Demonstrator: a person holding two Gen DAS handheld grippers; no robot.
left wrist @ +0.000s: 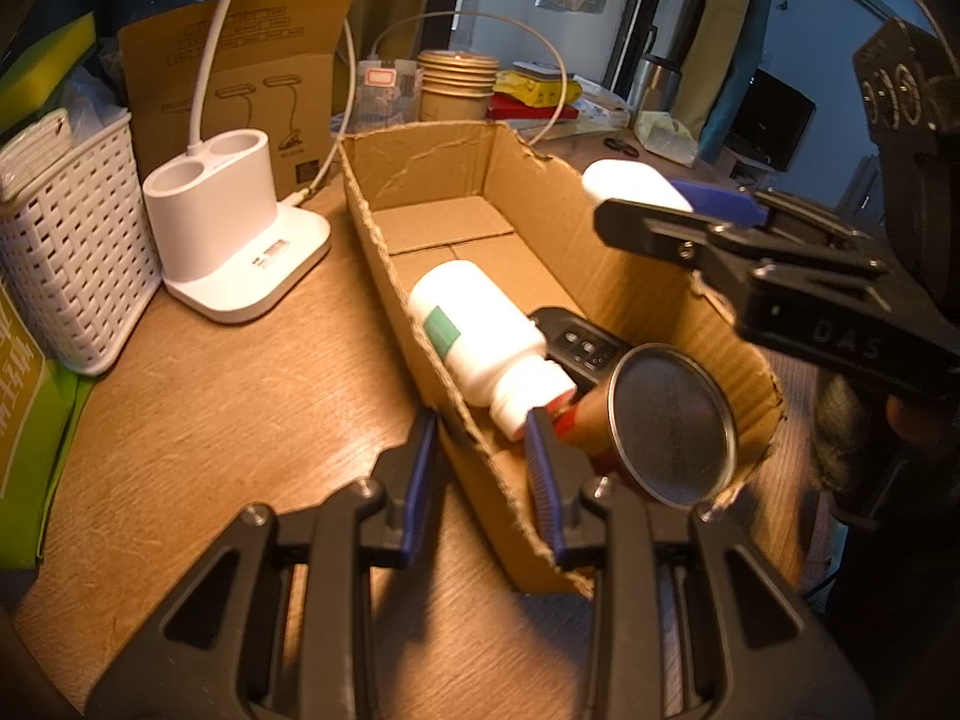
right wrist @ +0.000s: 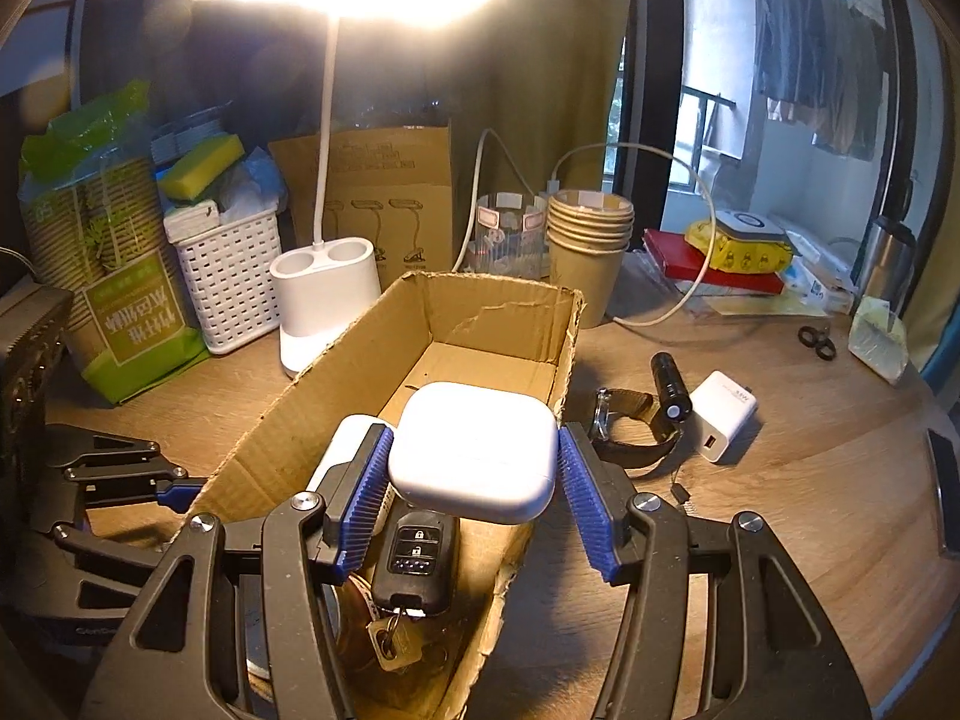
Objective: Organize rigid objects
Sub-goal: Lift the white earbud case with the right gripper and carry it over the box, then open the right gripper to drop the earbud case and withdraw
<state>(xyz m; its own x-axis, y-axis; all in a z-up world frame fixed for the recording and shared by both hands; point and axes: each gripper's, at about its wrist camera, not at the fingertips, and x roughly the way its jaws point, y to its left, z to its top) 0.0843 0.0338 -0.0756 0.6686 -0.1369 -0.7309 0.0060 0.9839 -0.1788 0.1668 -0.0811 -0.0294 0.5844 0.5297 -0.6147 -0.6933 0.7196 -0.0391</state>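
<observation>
From the left wrist, the left hand-held gripper (left wrist: pixel 483 468) clamps the cardboard box (left wrist: pixel 420 174) wall, likely steadying it; a tin hides part of the key fob. From the right wrist, the right hand-held gripper (right wrist: pixel 474 465) pinches the white case (right wrist: pixel 474 450) above the box, probably to drop it in; its underside is hidden.

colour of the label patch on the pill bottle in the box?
Teal-green patch on the white pill bottle, lying in the cardboard box. Shows best in the left wrist view.
</observation>
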